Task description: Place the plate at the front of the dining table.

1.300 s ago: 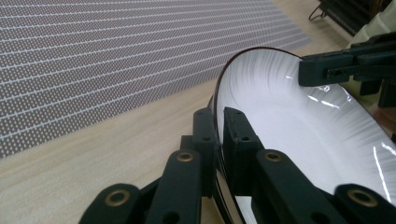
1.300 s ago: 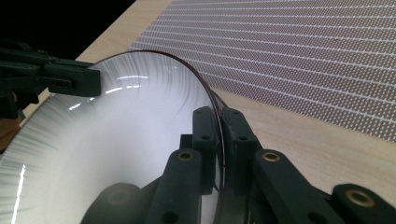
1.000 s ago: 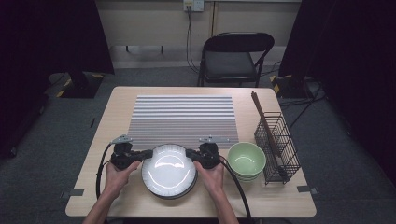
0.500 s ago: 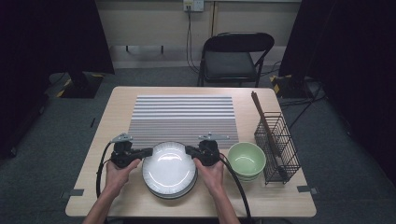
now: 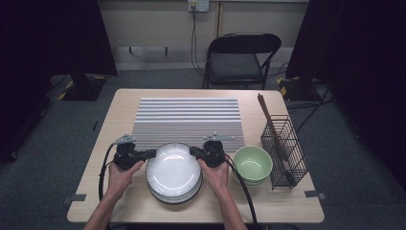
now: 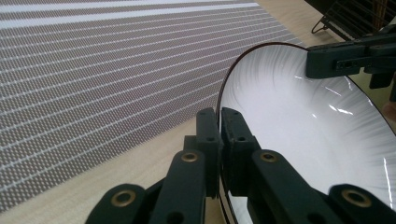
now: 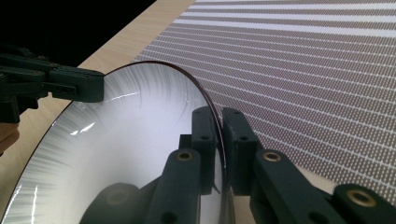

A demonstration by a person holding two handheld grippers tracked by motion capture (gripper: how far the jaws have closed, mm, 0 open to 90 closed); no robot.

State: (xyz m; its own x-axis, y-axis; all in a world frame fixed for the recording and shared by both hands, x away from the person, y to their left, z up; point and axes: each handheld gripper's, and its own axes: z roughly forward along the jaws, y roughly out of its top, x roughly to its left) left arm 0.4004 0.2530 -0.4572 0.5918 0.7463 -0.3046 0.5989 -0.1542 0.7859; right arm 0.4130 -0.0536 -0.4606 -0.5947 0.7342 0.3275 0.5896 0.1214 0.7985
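A white plate [image 5: 173, 165] with a thin dark rim is held between both grippers, just above a stack of similar plates [image 5: 174, 195] at the table's front. My left gripper [image 5: 152, 154] is shut on the plate's left rim, and my right gripper [image 5: 194, 152] is shut on its right rim. In the left gripper view the jaws [image 6: 219, 116] pinch the plate's [image 6: 303, 130] edge, with the right gripper [image 6: 327, 60] across it. In the right gripper view the jaws [image 7: 220, 116] clamp the rim of the plate [image 7: 126, 140], and the left gripper [image 7: 77, 86] is opposite.
A grey striped placemat [image 5: 186, 120] lies behind the plates. Stacked green bowls [image 5: 253, 163] sit to the right, next to a black wire basket [image 5: 285, 148] holding chopsticks [image 5: 270, 124]. A folding chair [image 5: 239, 57] stands beyond the table.
The held plate sits slightly higher over the stack than a second ago. Both hands have barely shifted, and both grips stay the same.
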